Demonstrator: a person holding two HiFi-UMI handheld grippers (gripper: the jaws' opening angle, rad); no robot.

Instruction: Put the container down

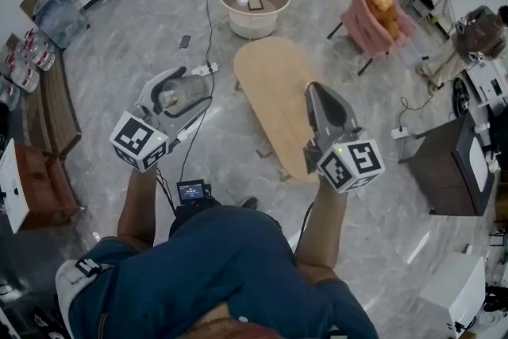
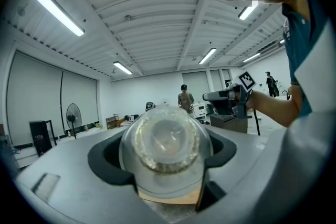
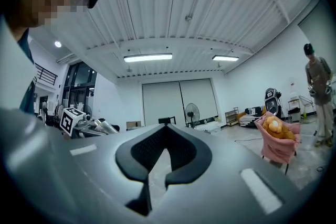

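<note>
Nearest, lower frame: person's dark blue shirt, both forearms out. Count: two claws, one container, one bench, one tub. At left of centre the left claw, jaws wide, clamps the clear round plastic container, held in the air above grey floor. At right of centre the right claw, jaws closed together, empty, overlaps the right edge of the oval pale wooden bench. Open floor lies on both sides of the bench. A round cream tub sits beyond its far end, upper centre.
</note>
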